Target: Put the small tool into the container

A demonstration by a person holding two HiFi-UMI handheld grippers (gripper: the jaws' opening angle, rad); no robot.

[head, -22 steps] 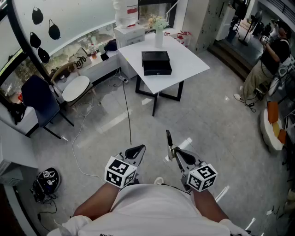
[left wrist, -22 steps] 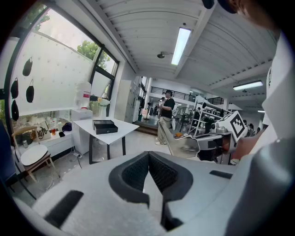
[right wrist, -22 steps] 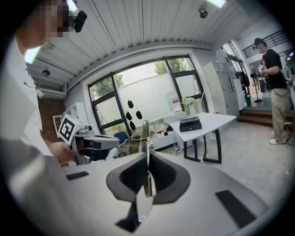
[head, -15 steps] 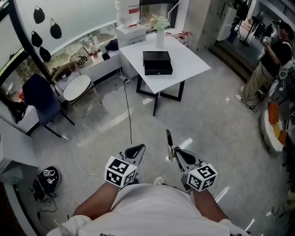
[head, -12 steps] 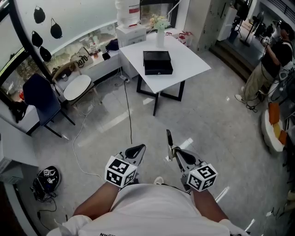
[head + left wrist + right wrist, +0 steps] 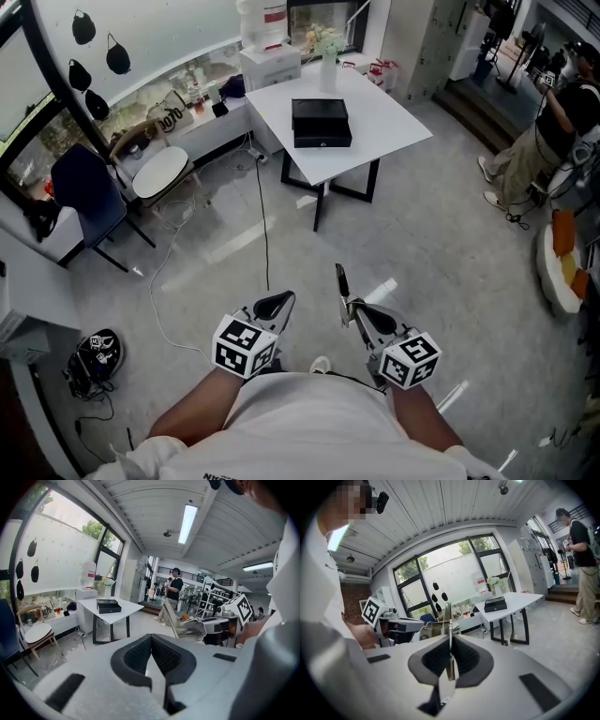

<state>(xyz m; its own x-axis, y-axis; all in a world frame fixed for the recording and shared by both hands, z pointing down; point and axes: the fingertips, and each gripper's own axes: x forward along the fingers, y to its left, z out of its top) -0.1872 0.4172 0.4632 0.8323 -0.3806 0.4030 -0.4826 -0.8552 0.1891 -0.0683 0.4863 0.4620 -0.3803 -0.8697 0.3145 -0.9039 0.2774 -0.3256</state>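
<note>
A black box-shaped container (image 6: 321, 123) (image 6: 108, 605) (image 6: 495, 604) sits on a white table (image 6: 389, 112) across the room, far ahead of both grippers. My right gripper (image 6: 354, 315) (image 6: 450, 656) is shut on a thin metal tool (image 6: 340, 281) (image 6: 448, 620). The tool sticks up and forward out of the jaws. From the left gripper view the tool (image 6: 169, 619) shows as a pale blade at the right. My left gripper (image 6: 277, 306) (image 6: 151, 644) is held beside it at waist height, its pads together with nothing between them.
A blue chair (image 6: 84, 197) and a round white stool (image 6: 159, 175) stand at the left, with a cable (image 6: 260, 225) running across the grey floor. A dark bag (image 6: 97, 357) lies at lower left. A person (image 6: 544, 141) stands at the right. A vase of flowers (image 6: 328, 52) stands on the table.
The head view has shifted slightly, so the table sits a little higher and further right in the picture. Both grippers keep the same pose and the tool stays held.
</note>
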